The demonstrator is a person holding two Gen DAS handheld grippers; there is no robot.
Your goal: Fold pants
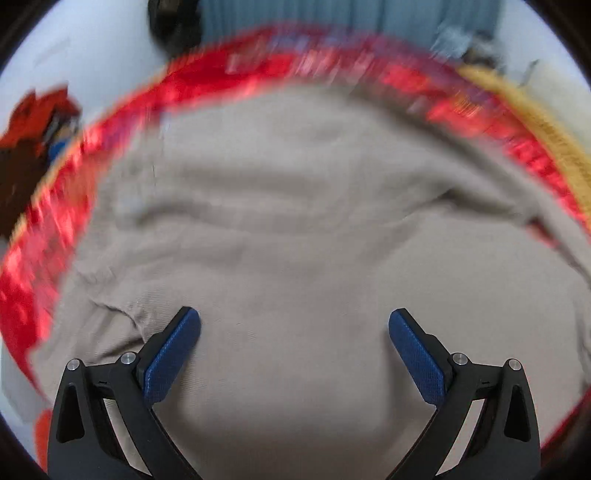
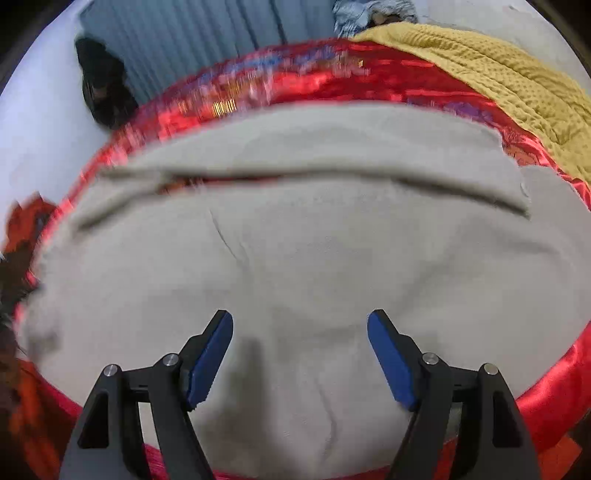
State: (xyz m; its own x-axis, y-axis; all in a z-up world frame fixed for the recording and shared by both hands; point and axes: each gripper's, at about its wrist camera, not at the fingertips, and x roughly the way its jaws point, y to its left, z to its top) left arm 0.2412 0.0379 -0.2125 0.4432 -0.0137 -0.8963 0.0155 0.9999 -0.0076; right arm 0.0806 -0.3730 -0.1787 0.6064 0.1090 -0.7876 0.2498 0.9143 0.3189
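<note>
Beige pants lie spread on a shiny red cover and fill most of the left wrist view. They also fill the right wrist view, where a folded layer with a long edge lies across the far part. My left gripper is open and empty, just above the cloth. My right gripper is open and empty, close above the cloth near its front edge. Both views are blurred by motion.
The red satin cover shows around the pants, also in the right wrist view. A yellow knitted blanket lies at the far right. A dark object and a blue-grey curtain stand behind. Red clutter is at left.
</note>
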